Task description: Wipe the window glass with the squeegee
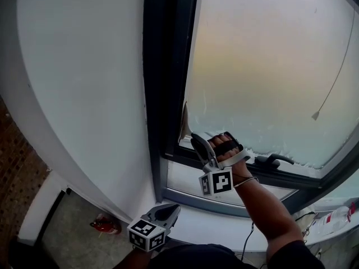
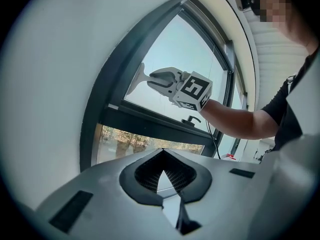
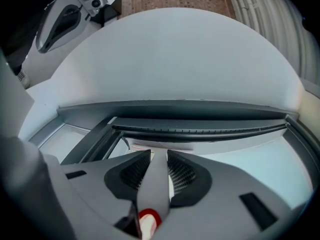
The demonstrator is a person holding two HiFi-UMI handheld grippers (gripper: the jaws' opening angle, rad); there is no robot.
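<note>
Right claw (image 3: 159, 156) is clamping on the squeegee (image 3: 154, 184). The grey handle is running up between the two dark pads, with a red patch showing at its near end. In the head view, the right claw (image 1: 196, 142) is reaching to the lower left corner of the window glass (image 1: 269, 66). The squeegee (image 1: 184, 122) is standing upright there, its pale blade edge running just beside the dark window frame (image 1: 168, 66). Whether the blade is pressing flat on the pane cannot be told.

The left gripper view is showing the same from below: right claw (image 2: 159, 79) is holding the squeegee (image 2: 137, 81) against the glass (image 2: 185, 54), near the frame's left upright.

Left claw (image 2: 161, 156) is closed with nothing between the pads. It is hanging low in the head view (image 1: 167, 210), below the white sill (image 1: 207, 217) and well apart from the glass.

A dark window handle (image 1: 273, 160) is sitting on the lower frame rail, just right of the right hand (image 1: 227, 150). White wall (image 1: 84, 66) is filling the left side.
</note>
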